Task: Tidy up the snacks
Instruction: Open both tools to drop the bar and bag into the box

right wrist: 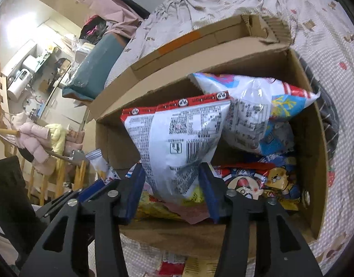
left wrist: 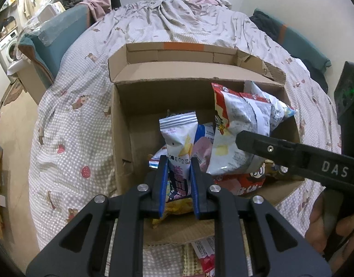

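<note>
An open cardboard box (left wrist: 121, 124) stands on the bed and holds several snack bags. My left gripper (left wrist: 178, 161) is shut on a white chip bag (left wrist: 179, 136), holding it upright over the box's left part. My right gripper (right wrist: 172, 173) is shut on a white bag with a red top edge (right wrist: 179, 136), upright over the box (right wrist: 313, 161); this bag also shows in the left wrist view (left wrist: 237, 127), with the right gripper's finger (left wrist: 280, 150) beside it. Another white and blue bag (right wrist: 257, 106) leans against the far right wall. Colourful cartoon bags (right wrist: 264, 182) lie on the bottom.
The box sits on a checked bedspread (left wrist: 68, 143). More snack packets (left wrist: 202, 251) lie on the bed in front of the box. A teal cushion (left wrist: 59, 39) is at the bed's far left. A washing machine (left wrist: 8, 48) and clutter stand beyond it.
</note>
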`<state>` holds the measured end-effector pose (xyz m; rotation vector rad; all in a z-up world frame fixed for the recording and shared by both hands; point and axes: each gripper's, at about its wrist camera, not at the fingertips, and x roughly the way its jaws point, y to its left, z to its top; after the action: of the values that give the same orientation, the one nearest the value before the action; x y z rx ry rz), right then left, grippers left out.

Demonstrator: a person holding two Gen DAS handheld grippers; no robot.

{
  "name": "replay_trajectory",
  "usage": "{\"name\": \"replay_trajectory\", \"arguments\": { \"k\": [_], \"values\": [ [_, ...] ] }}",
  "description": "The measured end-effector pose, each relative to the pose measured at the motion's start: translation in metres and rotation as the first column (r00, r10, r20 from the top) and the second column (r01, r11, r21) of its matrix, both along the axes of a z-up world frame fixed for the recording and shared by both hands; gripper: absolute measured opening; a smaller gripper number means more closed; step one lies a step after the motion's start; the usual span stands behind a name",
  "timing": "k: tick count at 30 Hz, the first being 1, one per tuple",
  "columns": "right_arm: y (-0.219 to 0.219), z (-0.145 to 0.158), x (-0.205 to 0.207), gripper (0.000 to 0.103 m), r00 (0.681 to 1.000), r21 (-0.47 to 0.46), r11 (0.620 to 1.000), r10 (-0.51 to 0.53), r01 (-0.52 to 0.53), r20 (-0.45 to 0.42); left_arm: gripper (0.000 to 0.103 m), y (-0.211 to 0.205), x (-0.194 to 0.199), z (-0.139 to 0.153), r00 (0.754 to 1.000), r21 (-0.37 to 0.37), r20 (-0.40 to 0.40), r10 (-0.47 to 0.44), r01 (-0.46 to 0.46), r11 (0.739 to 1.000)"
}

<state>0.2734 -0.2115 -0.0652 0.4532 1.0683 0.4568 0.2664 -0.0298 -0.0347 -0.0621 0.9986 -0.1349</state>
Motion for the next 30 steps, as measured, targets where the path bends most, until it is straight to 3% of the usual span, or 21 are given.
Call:
{"name": "replay_trajectory", "arguments": {
  "k": [2,4,5,9,17,30],
  "values": [
    [-0.001,0.004,-0.001,0.059,1.0,-0.001,1.0,0.004,-0.004,0.016,0.026,0.001,0.0,0.001,1.0,-0.011,-0.004,-0.001,0.001,1.0],
    [-0.002,0.008,-0.001,0.075,1.0,0.014,1.0,0.004,-0.004,0.025,0.046,0.002,-0.001,0.003,1.0,-0.022,0.003,0.002,-0.002,1.0],
    [-0.004,0.01,-0.002,0.081,0.999,0.021,1.0,-0.001,0.0,0.033,0.05,0.003,-0.003,0.005,1.0,-0.026,0.01,0.004,-0.003,1.0],
    [-0.006,0.013,-0.003,0.086,1.0,0.034,0.999,0.002,-0.003,0.029,0.085,0.007,-0.009,0.012,0.999,-0.051,0.044,0.02,-0.018,0.999],
    [-0.008,0.014,-0.012,0.089,1.0,0.051,0.999,0.011,-0.012,0.009,0.087,0.013,-0.017,0.014,0.998,-0.053,0.046,0.037,-0.035,0.998],
    [-0.004,0.04,-0.055,0.091,0.998,0.005,0.999,0.038,-0.038,0.051,0.087,0.023,-0.046,0.034,0.996,-0.035,0.079,0.05,-0.047,0.998]
  ]
}}
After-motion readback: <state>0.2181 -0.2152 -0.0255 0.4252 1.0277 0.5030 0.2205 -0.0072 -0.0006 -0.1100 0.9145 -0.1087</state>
